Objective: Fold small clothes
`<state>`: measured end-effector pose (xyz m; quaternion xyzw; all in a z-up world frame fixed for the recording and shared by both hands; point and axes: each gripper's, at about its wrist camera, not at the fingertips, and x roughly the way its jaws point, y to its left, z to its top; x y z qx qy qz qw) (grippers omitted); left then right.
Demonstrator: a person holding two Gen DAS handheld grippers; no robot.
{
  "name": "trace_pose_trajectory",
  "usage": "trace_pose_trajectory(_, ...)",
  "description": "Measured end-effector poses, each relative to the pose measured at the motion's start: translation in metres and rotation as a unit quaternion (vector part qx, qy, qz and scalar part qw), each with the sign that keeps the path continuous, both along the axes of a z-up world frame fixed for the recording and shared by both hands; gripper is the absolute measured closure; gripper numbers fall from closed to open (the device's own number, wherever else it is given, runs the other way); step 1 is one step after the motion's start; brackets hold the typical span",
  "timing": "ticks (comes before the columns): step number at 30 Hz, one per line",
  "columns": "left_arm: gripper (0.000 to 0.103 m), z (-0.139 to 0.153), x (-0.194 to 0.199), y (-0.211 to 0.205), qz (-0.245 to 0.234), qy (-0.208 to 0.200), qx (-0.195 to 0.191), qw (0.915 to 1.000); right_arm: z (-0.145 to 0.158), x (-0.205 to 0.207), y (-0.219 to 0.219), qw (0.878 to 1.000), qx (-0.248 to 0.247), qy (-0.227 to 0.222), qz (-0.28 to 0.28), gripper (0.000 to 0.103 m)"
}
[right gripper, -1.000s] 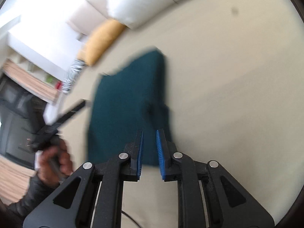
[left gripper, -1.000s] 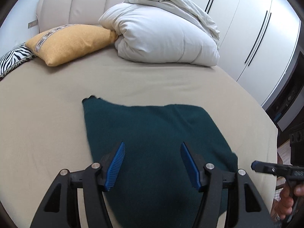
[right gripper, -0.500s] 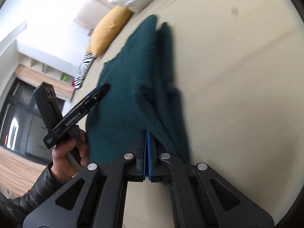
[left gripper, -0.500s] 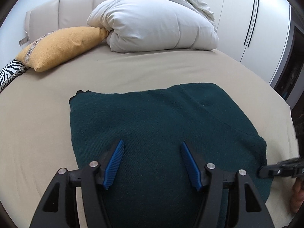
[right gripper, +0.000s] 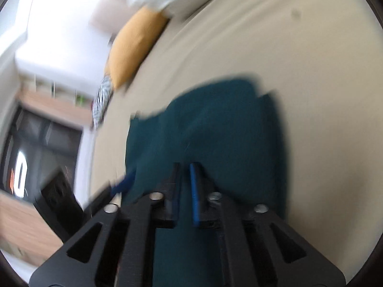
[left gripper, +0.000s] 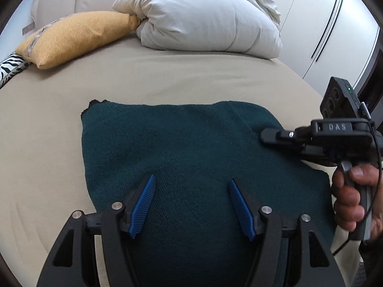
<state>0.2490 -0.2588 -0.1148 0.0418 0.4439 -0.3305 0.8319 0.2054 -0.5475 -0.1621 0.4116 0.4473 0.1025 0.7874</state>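
- Knitwear: a dark green garment (left gripper: 191,148) lies flat on the bed (left gripper: 167,76), on the half away from the headboard (left gripper: 59,4), and runs out of view under the left wrist camera.
- Its far edge runs roughly parallel with the headboard. The far left corner ends in a small ragged tip.
- Near the far right corner a second layer lies over the first, with its edge slanting towards the right side of the bed.
- The left gripper (left gripper: 191,178) hangs over the near middle of the garment with its blue pads (left gripper: 143,203) spread wide. Nothing is between them, and I cannot tell whether the tips touch the knit.
- The right gripper (left gripper: 263,137) comes in from the right side of the bed, gripped at the handle by a hand (left gripper: 352,196). Its tip is over the right part of the garment.
- From the side its fingers look pressed together.
- In the right wrist view, which is smeared by blur, the right gripper (right gripper: 184,165) points along the garment (right gripper: 215,124). Its fingers stand close, with only a thin slit showing.
- I cannot tell whether any cloth is nipped there.
- At the head end a yellow cushion (left gripper: 76,35) leans against a rolled white duvet (left gripper: 203,19), and the two touch.
- A zebra cushion (left gripper: 9,67) sits at the left edge, just beside the yellow one.
- White wardrobe doors (left gripper: 318,24) stand beyond the bed's right side.
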Motion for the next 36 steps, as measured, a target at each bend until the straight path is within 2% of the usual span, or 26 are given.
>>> trace_pose_trajectory(1, 0.037, 0.0, 0.0, -0.001, 0.0, 0.0, 0.002, 1.0, 0.001, -0.003, -0.013, 1.0, 0.006, 0.001, -0.028, 0.101)
trace_pose_trajectory(3, 0.037, -0.001, -0.002, -0.002, 0.004, -0.003, 0.005, 1.0, 0.008, -0.007, -0.02, 0.999, -0.015, 0.001, -0.045, 0.1)
trace_pose_trajectory(5, 0.037, -0.001, -0.004, -0.003, 0.006, -0.004, 0.007, 0.9999, 0.025, -0.006, -0.012, 0.998, -0.051, -0.002, -0.039, 0.091)
trace_pose_trajectory(9, 0.037, 0.0, -0.003, -0.002, 0.004, -0.001, 0.006, 1.0, 0.046, 0.017, -0.004, 0.998, -0.053, -0.026, 0.003, 0.09)
trace_pose_trajectory(11, 0.037, 0.0, -0.003, -0.002, 0.005, 0.0, 0.009, 1.0, 0.039, 0.034, 0.008, 0.998, -0.066, -0.005, 0.022, 0.089)
trace_pose_trajectory(13, 0.037, 0.0, -0.001, -0.003, 0.005, 0.001, 0.011, 0.9999, 0.02, 0.049, 0.011, 0.997, -0.067, 0.026, 0.02, 0.096)
trace_pose_trajectory(15, 0.037, 0.0, -0.001, -0.004, 0.004, 0.0, 0.014, 0.9999, 0.015, 0.05, -0.003, 0.999, -0.039, 0.013, -0.013, 0.099)
trace_pose_trajectory(18, 0.037, 0.0, 0.0, -0.003, 0.003, -0.002, 0.012, 0.9999, 0.017, 0.034, -0.03, 0.995, -0.063, 0.013, -0.081, 0.094)
trace_pose_trajectory(20, 0.037, -0.001, 0.0, -0.003, 0.004, -0.004, 0.012, 0.9999, 0.026, 0.015, -0.04, 0.992, -0.081, 0.004, -0.099, 0.09)
trace_pose_trajectory(22, 0.037, -0.001, -0.001, -0.004, 0.005, -0.006, 0.014, 0.9999, 0.039, -0.001, -0.035, 0.992, -0.085, -0.022, -0.091, 0.089)
trace_pose_trajectory(26, 0.037, -0.002, -0.003, -0.005, 0.005, -0.007, 0.017, 0.9998, 0.059, -0.038, -0.006, 0.995, -0.059, -0.073, -0.031, 0.089)
trace_pose_trajectory(27, 0.037, -0.002, -0.002, -0.004, 0.005, -0.008, 0.016, 0.9998, 0.055, -0.044, 0.006, 0.996, -0.058, -0.072, -0.014, 0.086)
trace_pose_trajectory(29, 0.037, -0.002, -0.004, -0.005, 0.003, -0.012, 0.02, 0.9997, 0.033, -0.054, 0.016, 0.996, -0.085, -0.032, 0.006, 0.086)
trace_pose_trajectory(31, 0.037, -0.002, -0.004, -0.004, 0.002, -0.014, 0.02, 0.9997, 0.019, -0.066, 0.012, 0.996, -0.069, -0.057, 0.003, 0.086)
trace_pose_trajectory(34, 0.038, 0.004, -0.001, 0.006, 0.007, 0.005, -0.009, 0.9999, 0.026, -0.081, 0.0, 0.996, -0.062, -0.052, -0.022, 0.086)
trace_pose_trajectory(36, 0.038, 0.013, -0.001, 0.023, 0.024, 0.025, -0.045, 0.9984, 0.039, -0.091, 0.001, 0.993, -0.105, -0.047, -0.038, 0.079)
